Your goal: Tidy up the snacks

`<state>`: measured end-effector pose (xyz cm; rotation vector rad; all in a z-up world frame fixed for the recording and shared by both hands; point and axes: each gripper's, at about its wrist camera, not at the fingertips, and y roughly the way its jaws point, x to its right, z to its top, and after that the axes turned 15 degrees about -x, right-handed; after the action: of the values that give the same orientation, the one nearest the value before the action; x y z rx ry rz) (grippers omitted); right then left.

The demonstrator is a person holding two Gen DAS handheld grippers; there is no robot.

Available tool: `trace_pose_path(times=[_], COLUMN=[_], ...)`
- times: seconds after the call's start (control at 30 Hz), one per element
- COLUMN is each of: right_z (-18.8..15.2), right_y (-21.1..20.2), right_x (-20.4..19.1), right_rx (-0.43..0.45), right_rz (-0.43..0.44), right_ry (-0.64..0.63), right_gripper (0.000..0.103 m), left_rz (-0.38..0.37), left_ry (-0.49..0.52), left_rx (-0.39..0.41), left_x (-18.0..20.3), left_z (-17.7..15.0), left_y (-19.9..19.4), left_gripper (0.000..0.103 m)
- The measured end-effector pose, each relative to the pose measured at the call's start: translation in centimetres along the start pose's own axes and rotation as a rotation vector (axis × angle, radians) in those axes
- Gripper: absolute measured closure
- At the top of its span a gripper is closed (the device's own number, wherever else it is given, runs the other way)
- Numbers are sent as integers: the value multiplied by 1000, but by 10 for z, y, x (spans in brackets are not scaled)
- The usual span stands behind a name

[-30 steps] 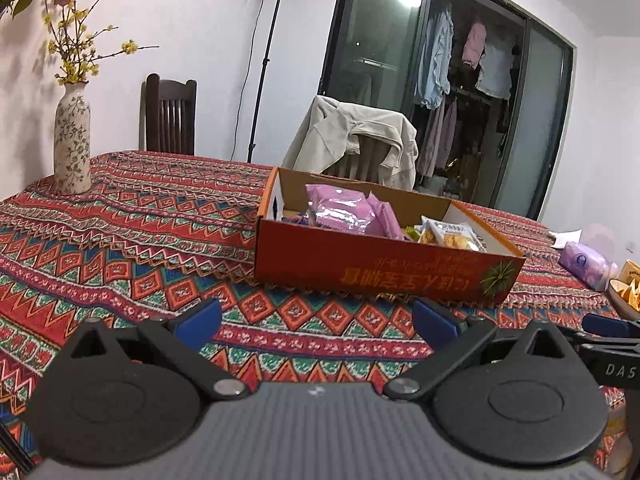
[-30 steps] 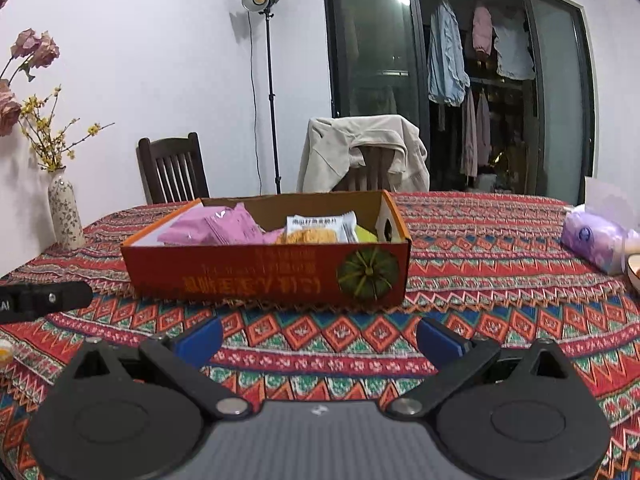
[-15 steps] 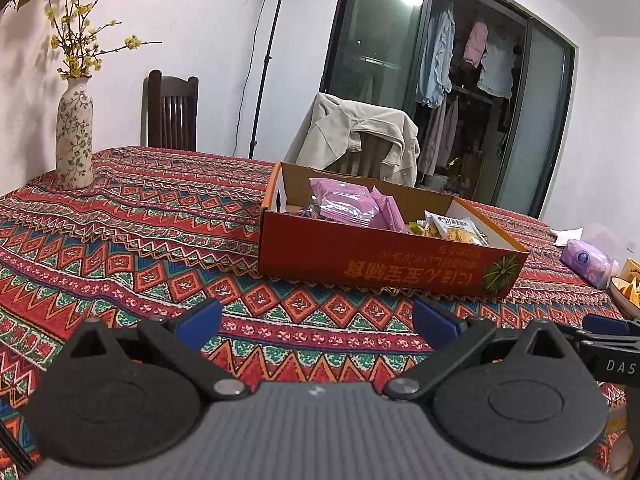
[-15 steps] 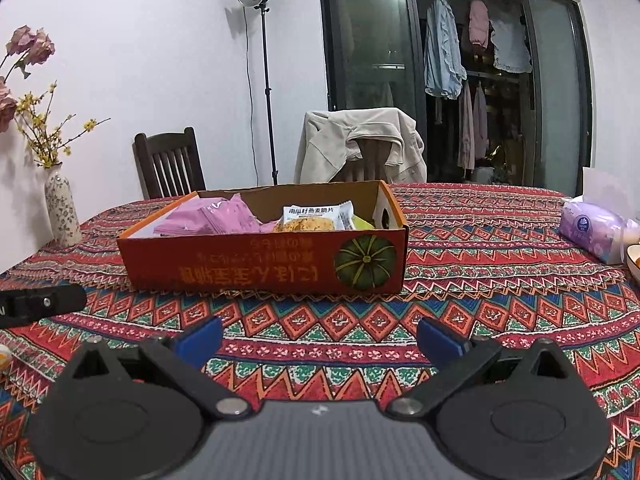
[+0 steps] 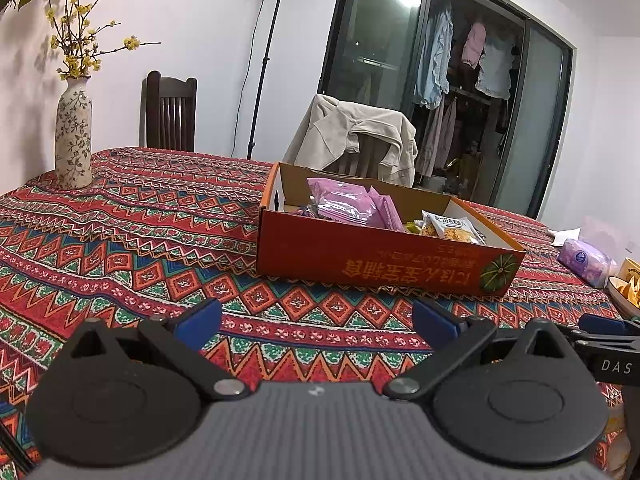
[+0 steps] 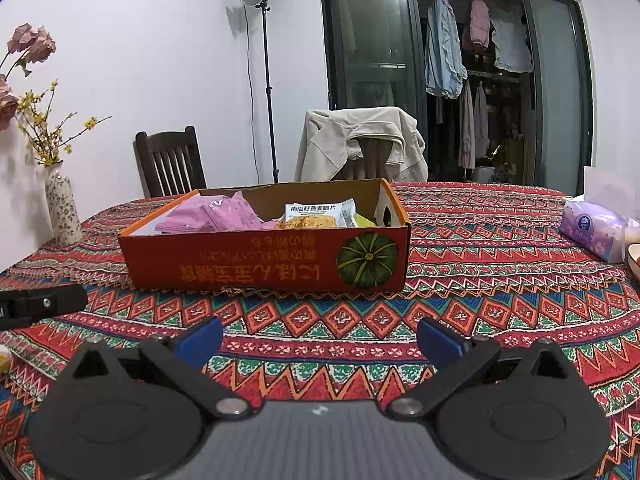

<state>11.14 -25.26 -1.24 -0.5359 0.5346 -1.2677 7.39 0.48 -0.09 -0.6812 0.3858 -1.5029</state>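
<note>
Left to right, both wrist views. Vase [image 5: 73,140] at the far left edge of the table [image 5: 140,232]; nothing near it. My left gripper [image 5: 316,322]: jaws apart, nothing between them, held low over the cloth, short of the box [image 5: 376,258]. Box: open-topped, mid-table, holding the snacks, with pink packs [image 5: 348,204] at its left end and an oat-crisp pack [image 6: 316,216] with a yellow-green item toward its right. My right gripper [image 6: 320,338]: jaws apart, empty, facing the long side of the box. Tissue pack [image 6: 592,230] and the rim of a dish [image 5: 624,290] at the far right; what the dish holds is too small to name.

Change over the last second: the box stands slightly nearer and lower in both views, so both grippers have eased toward it; its contents lie as they did. I judge this fits either snacks already gathered or a sort within the box still to come; the pictures do not settle which.
</note>
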Motion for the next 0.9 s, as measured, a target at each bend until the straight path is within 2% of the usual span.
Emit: trace_pose_path(times=[0.9], right_z=[-2], right_y=[1], right_x=[0], right_rx=[-1], right_rz=[1], right_ry=[1], right_gripper=[0], left_rz=[-7], left_ry=[8], left_rx=[2], left_x=[2], left_z=[-2], left_y=[-3], left_gripper=[0])
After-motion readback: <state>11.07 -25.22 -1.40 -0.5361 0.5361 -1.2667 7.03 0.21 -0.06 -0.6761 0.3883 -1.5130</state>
